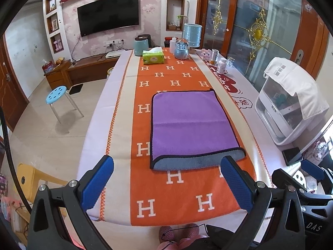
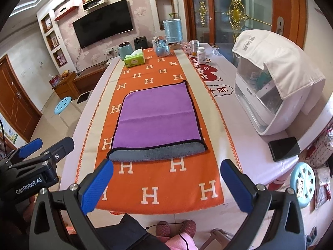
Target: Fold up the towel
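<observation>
A purple towel (image 1: 187,125) with a grey underside and black edging lies folded flat on the orange runner (image 1: 177,198) in the middle of the table. Its grey lower layer sticks out at the near edge. It also shows in the right wrist view (image 2: 158,120). My left gripper (image 1: 166,183) is open and empty, held above the table's near end, short of the towel. My right gripper (image 2: 166,185) is open and empty, also short of the towel's near edge. The left gripper's body shows at the left of the right wrist view (image 2: 33,166).
A white covered appliance (image 2: 276,87) stands on the table's right side, with a black phone (image 2: 284,148) near it. A tissue box (image 2: 135,59), jars, bottles and a blue holder stand at the far end. Blue stools (image 1: 57,95) stand on the floor.
</observation>
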Available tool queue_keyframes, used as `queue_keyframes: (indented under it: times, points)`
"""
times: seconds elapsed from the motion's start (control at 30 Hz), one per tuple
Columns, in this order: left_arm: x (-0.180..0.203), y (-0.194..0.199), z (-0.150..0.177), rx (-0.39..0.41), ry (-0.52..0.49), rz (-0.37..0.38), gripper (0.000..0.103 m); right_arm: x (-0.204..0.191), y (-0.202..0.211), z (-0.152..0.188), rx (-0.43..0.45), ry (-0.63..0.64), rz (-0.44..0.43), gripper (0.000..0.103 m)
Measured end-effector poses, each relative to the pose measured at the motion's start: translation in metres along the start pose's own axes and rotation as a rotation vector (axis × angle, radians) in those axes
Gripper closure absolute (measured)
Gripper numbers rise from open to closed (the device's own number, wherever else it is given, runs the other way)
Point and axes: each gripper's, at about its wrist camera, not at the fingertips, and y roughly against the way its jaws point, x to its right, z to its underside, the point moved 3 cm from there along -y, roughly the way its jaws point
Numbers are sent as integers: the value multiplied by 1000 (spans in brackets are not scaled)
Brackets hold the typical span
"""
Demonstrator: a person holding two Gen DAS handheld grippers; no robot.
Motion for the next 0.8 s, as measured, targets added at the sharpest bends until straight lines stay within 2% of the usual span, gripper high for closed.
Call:
queue_keyframes:
  times: [0.47, 0.57, 0.8]
  points:
    - [-18, -22, 9, -65, -42, 62, 1, 9, -3, 22, -5, -98, 46, 0]
    - [-17, -29, 7, -72, -44, 79, 1, 13, -7, 22, 5, -91, 49, 0]
    - [-16, -47, -3, -70, -46, 60, 1, 22, -28, 13, 19, -38, 53, 1]
